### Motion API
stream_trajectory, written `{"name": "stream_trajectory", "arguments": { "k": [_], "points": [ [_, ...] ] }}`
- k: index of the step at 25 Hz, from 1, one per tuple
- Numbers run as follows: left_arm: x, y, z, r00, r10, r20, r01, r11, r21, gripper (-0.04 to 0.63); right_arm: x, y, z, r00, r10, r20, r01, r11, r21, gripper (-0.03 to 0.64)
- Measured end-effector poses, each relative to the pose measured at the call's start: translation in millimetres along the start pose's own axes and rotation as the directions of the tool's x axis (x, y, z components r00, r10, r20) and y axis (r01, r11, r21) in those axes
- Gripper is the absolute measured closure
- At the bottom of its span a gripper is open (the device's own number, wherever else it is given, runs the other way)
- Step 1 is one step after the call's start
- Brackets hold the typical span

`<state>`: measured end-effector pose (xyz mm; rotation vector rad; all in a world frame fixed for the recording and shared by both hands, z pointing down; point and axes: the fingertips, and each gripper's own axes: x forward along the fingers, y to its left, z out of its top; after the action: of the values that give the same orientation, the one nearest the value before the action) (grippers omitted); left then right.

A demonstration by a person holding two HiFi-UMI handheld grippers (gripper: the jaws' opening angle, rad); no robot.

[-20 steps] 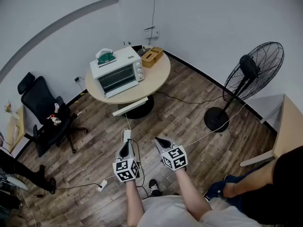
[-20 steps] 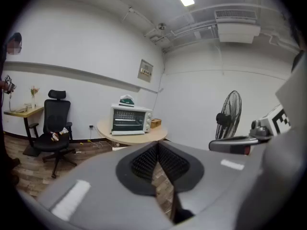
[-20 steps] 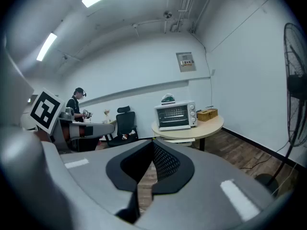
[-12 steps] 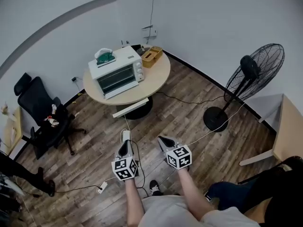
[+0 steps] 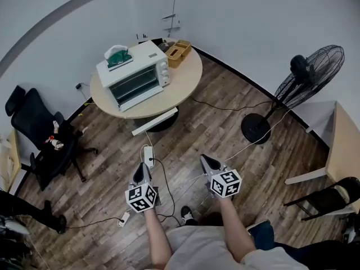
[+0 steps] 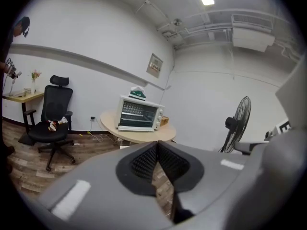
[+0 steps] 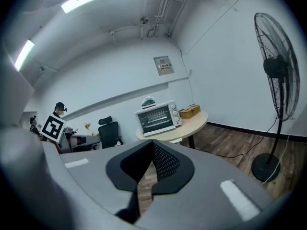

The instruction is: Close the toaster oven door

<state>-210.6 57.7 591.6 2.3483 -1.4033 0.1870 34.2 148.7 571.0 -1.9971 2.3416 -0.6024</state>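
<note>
While the boxy white oven [image 5: 133, 77] sits by the round wooden table's [image 5: 183, 89] left edge, my left gripper [image 5: 140, 172] and right gripper [image 5: 206, 162] are fully closed, empty.

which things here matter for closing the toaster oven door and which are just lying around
For the job: toaster oven, round table under it, left gripper and right gripper, both shut, empty.

Just lying about: standing fan, office chair, wooden box, green item on the oven, floor power strip.
</note>
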Motion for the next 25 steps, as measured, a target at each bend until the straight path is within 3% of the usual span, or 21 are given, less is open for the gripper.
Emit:
{"name": "stream_trajectory", "arguments": {
  "k": [6, 10, 17, 25],
  "points": [
    [30, -18, 2, 0.999, -0.04, -0.003, 0.04, 0.999, 0.009, 0.538, 4, -29, 4, 0.999, -0.036, 0.003, 0.035, 0.999, 0.011, 0.618],
    [47, -28, 3, 0.999, -0.031, -0.009, 0.031, 0.999, 0.009, 0.538, 19, -46, 7, 1.0, -0.014, -0.007, 0.014, 1.0, 0.017, 0.618],
    [88, -35, 16, 0.999, 0.051, 0.001, -0.051, 0.999, -0.013, 0.538, 72, -82, 30, 0.993, 0.115, -0.023, -0.115, 0.993, 0.017, 0.617],
    [135, -72, 29, 0.989, 0.148, 0.003, -0.148, 0.989, -0.002, 0.538, 119, -138, 69, 0.963, 0.262, -0.056, -0.264, 0.964, -0.029, 0.617]
  ]
}}
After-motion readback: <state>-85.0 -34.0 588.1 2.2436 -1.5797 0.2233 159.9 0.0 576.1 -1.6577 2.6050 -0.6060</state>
